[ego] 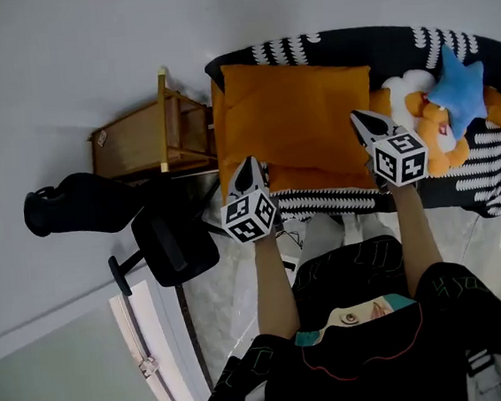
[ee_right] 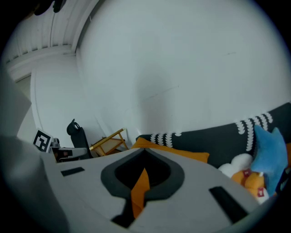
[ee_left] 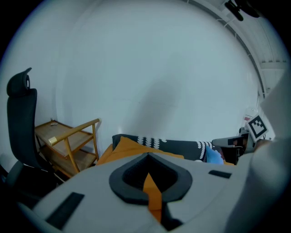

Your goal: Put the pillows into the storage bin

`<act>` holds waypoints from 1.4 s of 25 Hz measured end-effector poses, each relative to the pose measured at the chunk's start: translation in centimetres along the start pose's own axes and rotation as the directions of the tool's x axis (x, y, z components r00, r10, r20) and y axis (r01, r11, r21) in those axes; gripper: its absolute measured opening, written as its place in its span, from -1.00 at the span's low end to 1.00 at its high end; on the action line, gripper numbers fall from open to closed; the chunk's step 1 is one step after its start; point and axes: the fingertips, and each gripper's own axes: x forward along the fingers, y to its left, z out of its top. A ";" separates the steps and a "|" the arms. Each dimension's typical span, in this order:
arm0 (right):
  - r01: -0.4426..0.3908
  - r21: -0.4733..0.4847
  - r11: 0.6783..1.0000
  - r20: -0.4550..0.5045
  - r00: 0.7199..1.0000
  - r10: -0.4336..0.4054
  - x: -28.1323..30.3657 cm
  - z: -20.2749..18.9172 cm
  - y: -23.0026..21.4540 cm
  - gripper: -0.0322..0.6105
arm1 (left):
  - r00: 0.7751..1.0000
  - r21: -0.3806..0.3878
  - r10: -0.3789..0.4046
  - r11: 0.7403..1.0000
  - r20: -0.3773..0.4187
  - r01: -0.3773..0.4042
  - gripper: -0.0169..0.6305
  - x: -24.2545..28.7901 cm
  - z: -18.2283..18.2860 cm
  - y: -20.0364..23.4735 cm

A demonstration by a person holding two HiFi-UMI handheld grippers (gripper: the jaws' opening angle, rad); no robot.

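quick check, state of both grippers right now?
left gripper: closed, pinching the edge of the orange pillow.
right gripper: closed, pinching the same orange pillow.

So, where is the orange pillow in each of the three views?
Head view: the orange pillow is upper centre, with the left gripper and right gripper on its near edge.
Left gripper view: the pillow is lower centre, a fold clamped in this gripper.
Right gripper view: the pillow is lower centre, a fold clamped likewise.
Shared landmark: the wooden cart, left of the pillow in every view.
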 end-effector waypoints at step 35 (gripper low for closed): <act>0.515 0.210 0.831 -0.368 0.829 -0.421 11.1 -18.2 -11.2 -0.03 | 0.863 0.055 -0.208 0.964 -0.461 0.261 0.24 25.5 -10.8 15.0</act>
